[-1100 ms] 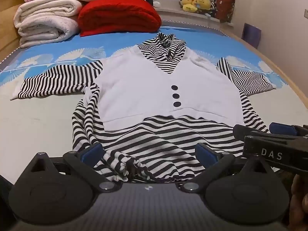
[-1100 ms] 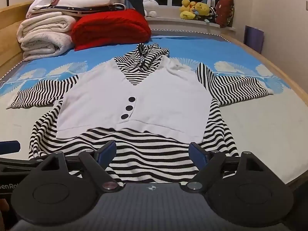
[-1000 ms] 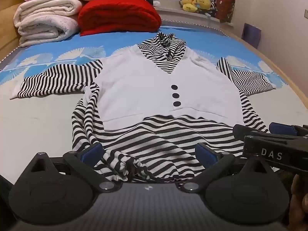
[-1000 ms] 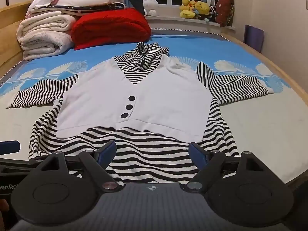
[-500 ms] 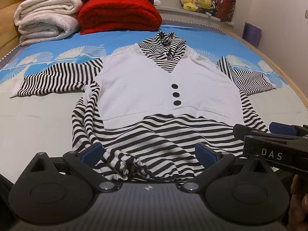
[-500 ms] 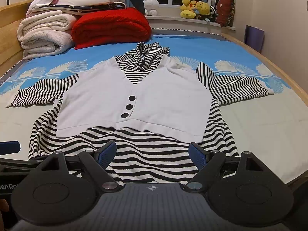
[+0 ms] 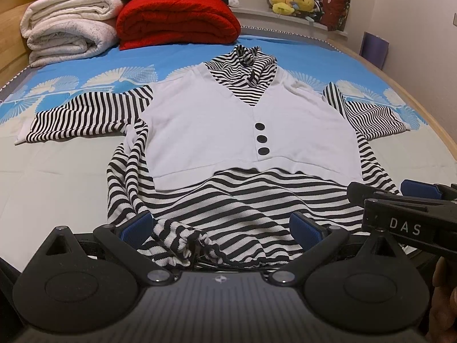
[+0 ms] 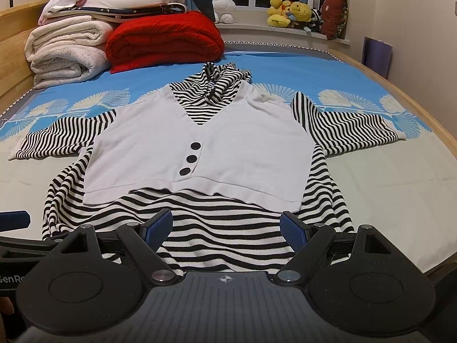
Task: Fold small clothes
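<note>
- The striped dress (image 7: 245, 200) lies face up and spread flat on the bed (image 7: 57, 177), collar toward 12 o'clock, sleeves out toward 9 and 3 o'clock, hem toward 6 o'clock.
- A white vest panel (image 7: 217, 131) with three dark buttons (image 7: 261, 138) covers the chest.
- The left tool (image 7: 221, 228) hovers over the hem with its jaws wide apart and nothing between them; a bunched ruffle of hem sits just under the gap.
- The right tool (image 8: 227, 228) is likewise spread wide and empty, low over the striped skirt at 6 o'clock; it also shows at 3 o'clock in the left view.
- The garment looks like a light, soft knit that should drape and stretch instead of holding a crease, so a pinch probably needs two layers of cloth to avoid slipping.
- Good places to take hold appear to be the sleeve cuffs at 9 and 3 o'clock, or the two hem corners; the skirt edge at 8 o'clock is already rumpled and may need smoothing first.
- The buttons are the only hard parts and are best kept out of the fold line.
- The bed has a smooth blue-and-pale printed sheet, soft underneath, so pressing down would likely sink.
- At 11 o'clock sit a folded red blanket (image 8: 164, 40) and stacked white bedding (image 8: 67, 54); plush toys (image 8: 288, 13) line the windowsill at 1 o'clock, possibly ducks, though they are small in frame.
</note>
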A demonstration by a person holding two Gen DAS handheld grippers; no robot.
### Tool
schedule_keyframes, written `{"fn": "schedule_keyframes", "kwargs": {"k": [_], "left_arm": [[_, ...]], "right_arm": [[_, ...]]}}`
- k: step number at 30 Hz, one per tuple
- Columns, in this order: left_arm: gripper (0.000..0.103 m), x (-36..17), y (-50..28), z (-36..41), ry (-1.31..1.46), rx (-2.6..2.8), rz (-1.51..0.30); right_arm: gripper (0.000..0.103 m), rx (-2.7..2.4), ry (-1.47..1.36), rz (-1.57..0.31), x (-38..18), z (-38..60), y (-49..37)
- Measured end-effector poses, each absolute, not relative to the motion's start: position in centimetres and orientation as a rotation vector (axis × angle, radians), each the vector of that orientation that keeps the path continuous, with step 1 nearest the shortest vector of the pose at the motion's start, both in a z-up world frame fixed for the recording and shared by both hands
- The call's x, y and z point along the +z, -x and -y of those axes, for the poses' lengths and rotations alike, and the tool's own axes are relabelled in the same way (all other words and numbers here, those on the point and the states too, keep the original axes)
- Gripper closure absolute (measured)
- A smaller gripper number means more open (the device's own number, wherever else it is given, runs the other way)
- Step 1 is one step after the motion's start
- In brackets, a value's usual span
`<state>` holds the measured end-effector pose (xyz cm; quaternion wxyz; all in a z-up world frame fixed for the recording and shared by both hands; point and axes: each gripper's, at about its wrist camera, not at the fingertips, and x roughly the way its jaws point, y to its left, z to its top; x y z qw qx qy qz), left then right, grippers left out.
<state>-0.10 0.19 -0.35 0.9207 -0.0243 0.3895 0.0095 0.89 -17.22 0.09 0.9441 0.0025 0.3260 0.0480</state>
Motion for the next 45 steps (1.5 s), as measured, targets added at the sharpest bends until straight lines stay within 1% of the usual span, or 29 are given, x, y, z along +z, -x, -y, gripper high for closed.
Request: {"fn": "schedule_keyframes", "kwargs": {"k": [26, 27, 29, 32, 34, 35, 37, 39, 40, 41, 43, 45], "left_arm": [[0.001, -0.4, 0.1, -0.1, 0.039, 0.019, -0.798], [0.001, -0.5, 0.1, 0.0, 0.036, 0.017, -0.795], [0.002, -0.4, 0.2, 0.2, 0.021, 0.013, -0.784], [0.015, 0.0, 0.3, 0.2, -0.002, 0.006, -0.752], [0.035, 0.8, 0.0, -0.2, -0.020, 0.009, -0.725], [0.039, 1.5, -0.5, -0.6, -0.024, 0.014, -0.714], [0.053, 3.3, -1.8, -1.7, -0.044, 0.035, -0.663], [0.063, 5.1, -4.3, -3.6, -0.018, 0.054, -0.671], [0.069, 5.9, -5.7, -4.4, -0.026, 0.074, -0.674], [0.071, 6.7, -7.2, -5.5, -0.028, 0.091, -0.664], [0.079, 8.2, -10.0, -7.8, -0.031, 0.131, -0.639], [0.085, 8.3, -13.5, -10.7, -0.020, 0.166, -0.686]], "right_arm": [[0.020, 0.094, 0.004, -0.647, 0.3, 17.4, -0.8], [0.020, 0.095, -0.012, -0.670, 0.3, 17.5, -0.8], [0.020, 0.086, -0.004, -0.650, 0.5, 17.5, -0.7], [0.020, 0.061, 0.018, -0.585, 0.8, 17.7, -0.6], [0.020, 0.048, 0.020, -0.556, 1.1, 17.9, -0.5], [0.020, 0.043, 0.014, -0.549, 1.2, 18.0, -0.5], [0.020, 0.039, -0.026, -0.562, 1.3, 18.4, -0.6], [0.028, 0.035, -0.045, -0.563, 1.6, 18.7, -0.6], [0.036, 0.037, -0.049, -0.555, 1.8, 18.9, -0.6], [0.046, 0.042, -0.059, -0.547, 2.0, 18.9, -0.6], [0.058, 0.063, -0.107, -0.487, 2.4, 19.6, -0.4], [0.059, 0.082, -0.127, -0.446, 3.1, 20.2, -0.1]]}}
